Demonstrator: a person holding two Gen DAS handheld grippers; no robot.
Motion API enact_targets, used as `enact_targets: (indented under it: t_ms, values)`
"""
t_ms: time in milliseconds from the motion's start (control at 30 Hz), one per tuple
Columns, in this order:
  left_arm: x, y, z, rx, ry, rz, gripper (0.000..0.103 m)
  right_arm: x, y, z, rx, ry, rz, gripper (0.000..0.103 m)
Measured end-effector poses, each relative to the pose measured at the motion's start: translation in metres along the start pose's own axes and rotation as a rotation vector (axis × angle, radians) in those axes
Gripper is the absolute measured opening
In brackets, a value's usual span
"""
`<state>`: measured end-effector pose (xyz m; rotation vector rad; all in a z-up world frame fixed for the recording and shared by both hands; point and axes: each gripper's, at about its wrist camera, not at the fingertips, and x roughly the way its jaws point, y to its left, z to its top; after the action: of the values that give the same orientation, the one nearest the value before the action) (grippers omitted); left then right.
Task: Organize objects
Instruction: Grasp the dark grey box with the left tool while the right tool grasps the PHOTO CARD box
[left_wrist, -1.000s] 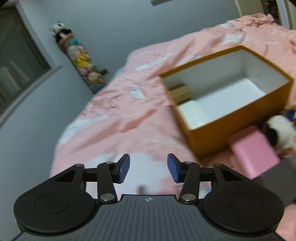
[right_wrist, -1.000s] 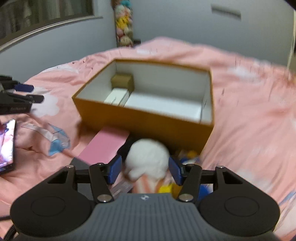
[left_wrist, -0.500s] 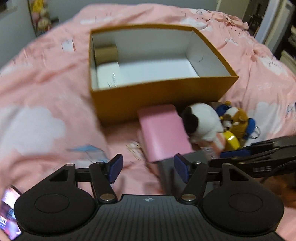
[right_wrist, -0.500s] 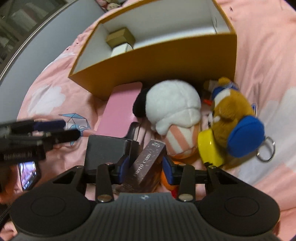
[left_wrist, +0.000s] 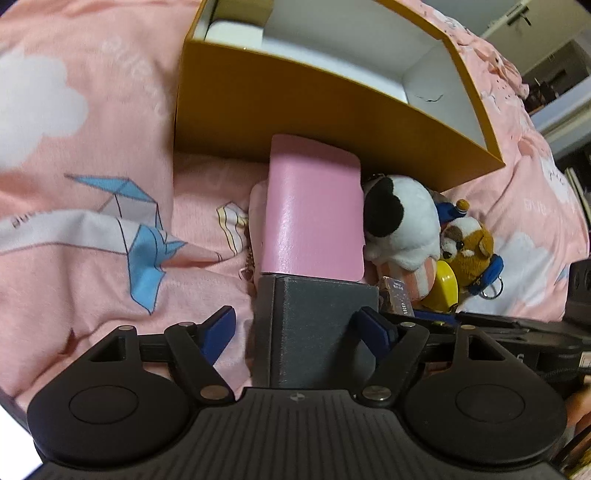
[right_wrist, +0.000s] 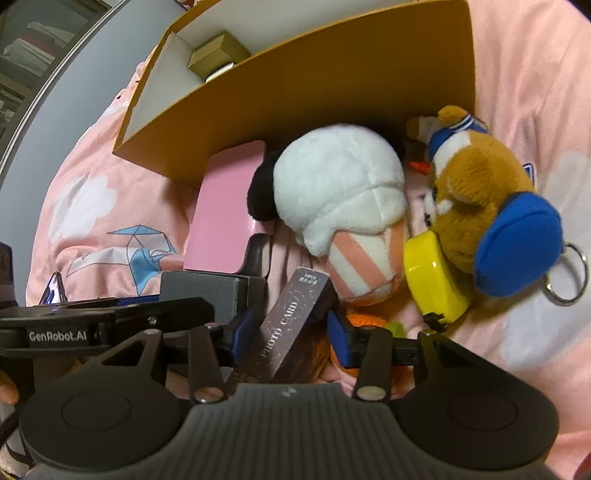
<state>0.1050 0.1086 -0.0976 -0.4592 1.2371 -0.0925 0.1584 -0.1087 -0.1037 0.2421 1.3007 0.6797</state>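
Observation:
An orange box (left_wrist: 332, 107) with a white inside lies open on the pink bed; it also shows in the right wrist view (right_wrist: 314, 85). In front of it lie a pink case (left_wrist: 314, 218), a grey box (left_wrist: 317, 325), a white plush (left_wrist: 402, 225) and a brown plush (left_wrist: 469, 251). My left gripper (left_wrist: 299, 328) is open with its fingers either side of the grey box. My right gripper (right_wrist: 290, 326) is open around a dark "PHOTO CARD" box (right_wrist: 288, 325), which stands tilted between the pads, next to the grey box (right_wrist: 210, 291).
A small brown box (right_wrist: 218, 55) and a white item (left_wrist: 236, 35) sit inside the orange box. A yellow case (right_wrist: 436, 280) lies under the brown plush (right_wrist: 484, 206). A phone (right_wrist: 55, 290) lies at the left. The white plush (right_wrist: 343, 192) rests on the pink case (right_wrist: 225, 218).
Both grippers have moved down and closer to the pile. The left now straddles the grey box. The right stays around the photo card box.

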Motion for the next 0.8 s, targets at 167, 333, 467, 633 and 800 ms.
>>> enact_targets:
  t_ms: [167,333,467,633,800]
  values:
    - [0.006,0.004,0.000,-0.036,0.011,-0.042,0.091,0.002,-0.001,-0.002,0.008,0.009,0.007,0.047]
    - [-0.001,0.001,-0.005,-0.052,0.006,-0.064,0.070,-0.004,-0.003,-0.008,0.004,0.015,0.007,0.039]
    - [-0.015,-0.007,-0.014,-0.042,-0.035,-0.057,0.054,-0.008,-0.002,-0.011,-0.012,0.023,-0.022,0.035]
    - [-0.025,-0.015,-0.019,-0.020,-0.074,-0.037,0.049,-0.004,0.003,-0.011,-0.037,0.025,-0.043,0.033]
    - [-0.039,-0.023,-0.024,0.018,-0.128,-0.027,0.046,-0.017,0.006,-0.015,-0.040,0.005,-0.051,0.029]
